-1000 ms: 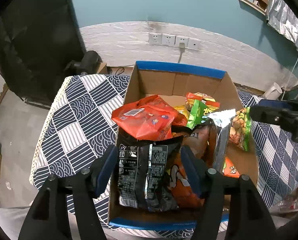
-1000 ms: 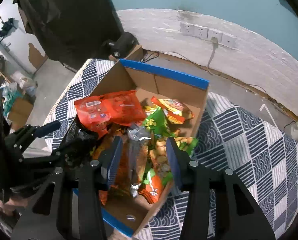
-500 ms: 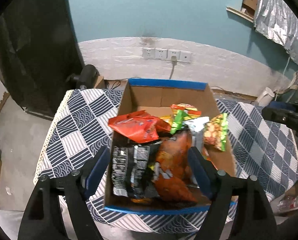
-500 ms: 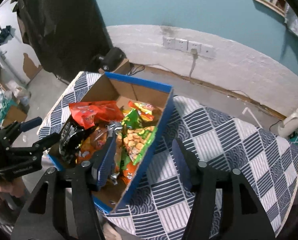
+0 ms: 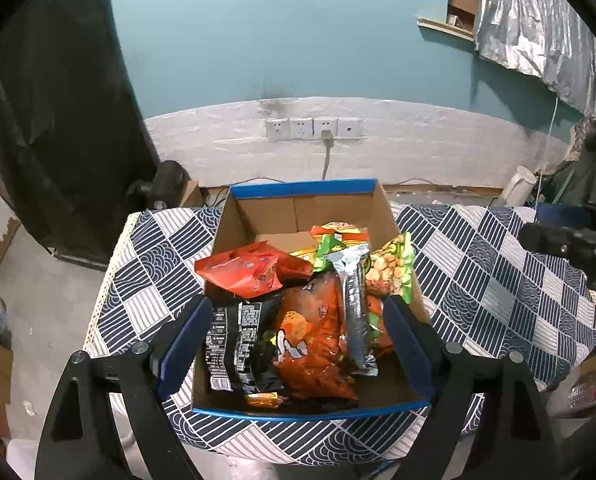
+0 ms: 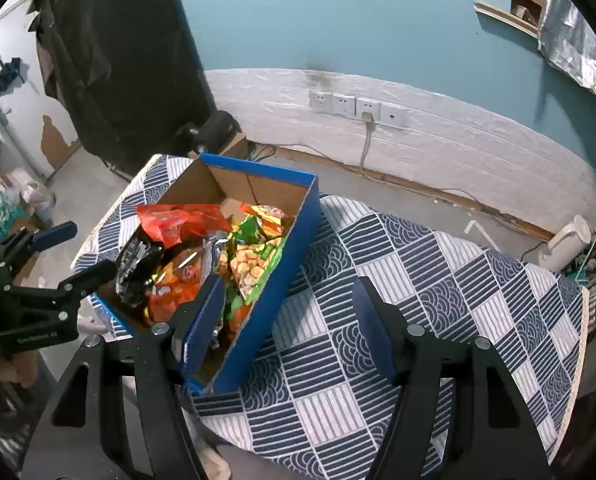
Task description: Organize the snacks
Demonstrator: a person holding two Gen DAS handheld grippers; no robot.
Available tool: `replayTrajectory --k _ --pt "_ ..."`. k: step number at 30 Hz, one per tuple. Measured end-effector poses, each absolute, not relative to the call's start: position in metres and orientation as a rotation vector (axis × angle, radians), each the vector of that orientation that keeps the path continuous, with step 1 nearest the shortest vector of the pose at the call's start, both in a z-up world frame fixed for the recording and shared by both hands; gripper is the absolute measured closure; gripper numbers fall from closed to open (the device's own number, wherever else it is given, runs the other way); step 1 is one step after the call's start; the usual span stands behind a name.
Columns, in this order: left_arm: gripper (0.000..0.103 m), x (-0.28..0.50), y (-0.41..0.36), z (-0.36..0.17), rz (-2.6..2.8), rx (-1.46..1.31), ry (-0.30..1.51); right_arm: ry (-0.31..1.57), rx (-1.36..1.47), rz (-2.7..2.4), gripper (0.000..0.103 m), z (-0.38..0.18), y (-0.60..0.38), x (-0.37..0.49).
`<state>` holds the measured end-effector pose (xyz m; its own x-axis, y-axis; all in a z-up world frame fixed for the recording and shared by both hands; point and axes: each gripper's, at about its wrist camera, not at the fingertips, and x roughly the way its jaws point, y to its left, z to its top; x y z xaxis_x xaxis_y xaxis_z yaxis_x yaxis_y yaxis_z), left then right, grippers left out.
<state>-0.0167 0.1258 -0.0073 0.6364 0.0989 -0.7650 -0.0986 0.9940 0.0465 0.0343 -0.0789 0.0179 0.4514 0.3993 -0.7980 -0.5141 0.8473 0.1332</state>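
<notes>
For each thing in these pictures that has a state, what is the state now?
Left claw: open, empty, above the box.
Right claw: open, empty, astride the box's right wall.
Box: open top, full of snack bags.
Silver bag: lying on the pile.
Wall sockets: one has a plug in it.

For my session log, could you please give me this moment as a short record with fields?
container: cardboard box with blue rim, open, on the patterned tablecloth
contents: red bag, black bag, orange chip bag, silver packet, green cracker bag, loosely piled
left gripper: open, empty, above the box's near end
right gripper: open, empty, astride the box's right wall
snacks outside the box: none visible
</notes>
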Motion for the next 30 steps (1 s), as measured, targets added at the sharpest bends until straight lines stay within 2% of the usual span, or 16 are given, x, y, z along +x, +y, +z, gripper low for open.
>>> replayTrajectory --k 6,30 --pt "0.010 -0.020 0.120 0.000 0.111 0.017 0.848 0.926 -0.159 0.539 0.032 0.020 -0.091 0.027" --pt "0.010 -0.011 0.090 0.001 0.064 0.084 0.848 0.911 -0.155 0.528 0.031 0.019 -0.125 0.020"
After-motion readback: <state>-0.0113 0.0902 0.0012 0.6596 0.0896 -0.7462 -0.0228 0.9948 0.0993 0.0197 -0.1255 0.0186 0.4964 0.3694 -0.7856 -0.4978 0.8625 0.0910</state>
